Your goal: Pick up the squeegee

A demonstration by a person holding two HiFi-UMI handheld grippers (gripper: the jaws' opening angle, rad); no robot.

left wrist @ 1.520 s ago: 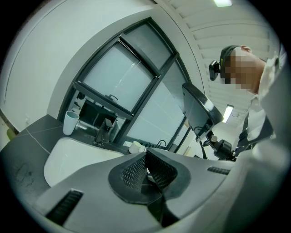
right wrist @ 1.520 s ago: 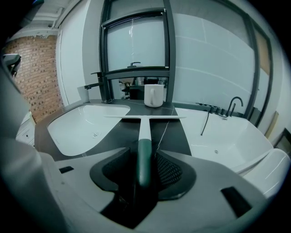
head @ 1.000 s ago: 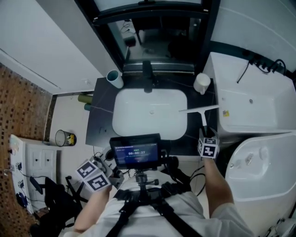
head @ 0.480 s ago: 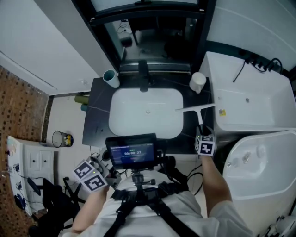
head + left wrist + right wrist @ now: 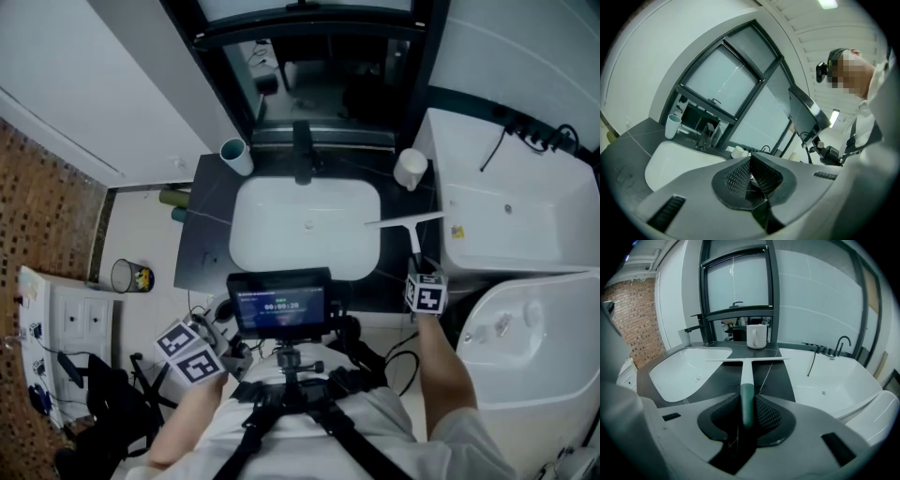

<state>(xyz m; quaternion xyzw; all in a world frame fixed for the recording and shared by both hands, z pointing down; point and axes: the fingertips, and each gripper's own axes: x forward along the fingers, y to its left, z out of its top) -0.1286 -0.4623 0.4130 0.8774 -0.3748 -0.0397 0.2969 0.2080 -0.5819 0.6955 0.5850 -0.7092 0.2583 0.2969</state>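
The bathtub point(image 5: 511, 211) stands hard against the right edge of the dark tabletop point(image 5: 202, 258), and the white basin point(image 5: 305, 230) takes up most of the middle. That leaves only a narrow strip between them. The squeegee point(image 5: 746, 366) lies on that strip with its blade crosswise at the far end and its handle running back toward the person. One blade tip seems to reach the basin's rim and the other the tub's edge, so a sideways drag instead of a clean lift could snag a tip and twist the tool.

The right tongs point(image 5: 746, 405) point down along the handle. Their jaws have just been closing, and the pads now appear to press on the green grip from both sides, roughly half open around it. The hold sits near the handle's tail end, with the whole shaft and blade out in front. In my judgement that is the main risk – the head-heavy tool may pivot between the pads as it rises, droop, and slide out onto the tabletop or into the basin. The handle looks smooth and rounded, which would make this more likely if the squeeze is light.

The left tongs point(image 5: 750, 161) are closed on nothing, held low and well away from the work, so they give no support.

The white mug point(image 5: 410, 169) stands just beyond the blade – a forward swing on lifting could knock it.
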